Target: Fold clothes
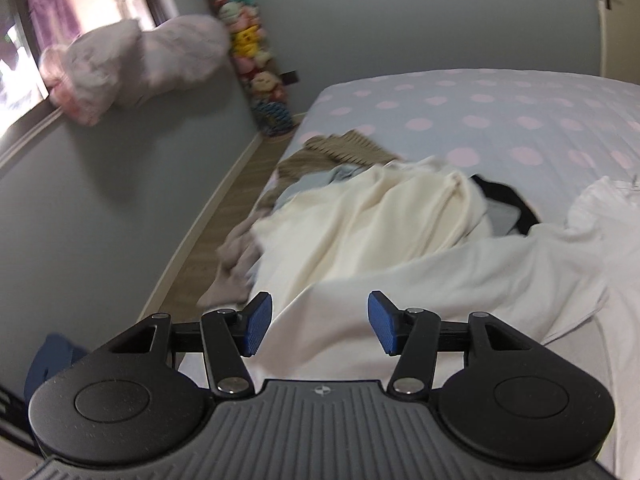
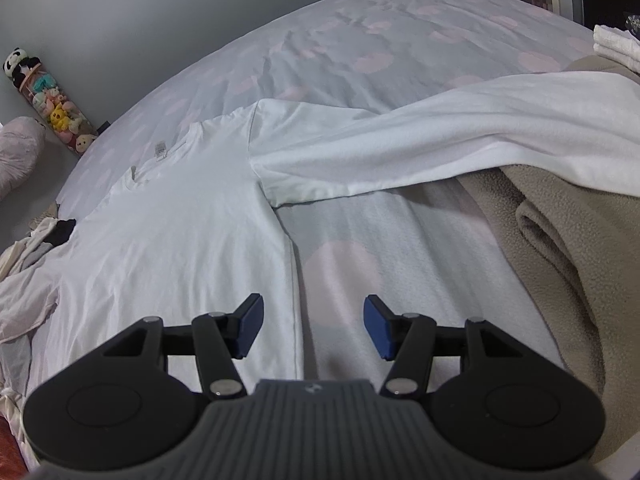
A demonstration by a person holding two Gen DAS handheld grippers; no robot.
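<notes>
- On the bed with the grey cover dotted in pale pink, a white long-sleeved cotton shirt is seen spread flat in the right wrist view, collar and label turned toward the far wall.
- One white sleeve is shown only in that view, stretched out to the right and draped over a beige fleece blanket.
- A heap of unfolded clothes, cream, brown, grey and black, is shown clearly only in the left wrist view, at the bed's edge beside the wooden floor strip; the white shirt lies against it.
- The left gripper is held above the shirt with blue pads parted and nothing between them; the jaws are opening.
- The right gripper is held wide over the shirt's side seam, pads clear of the cloth, nothing gripped.
- The shirt's lower hem is cut off behind both gripper bodies.
- The left wrist view is blurred; a pale pink plush shape near the window cannot be made out further.
- A tall clear tube of soft toys stands against the grey wall, and folded white cloth is seen at the far right.
</notes>
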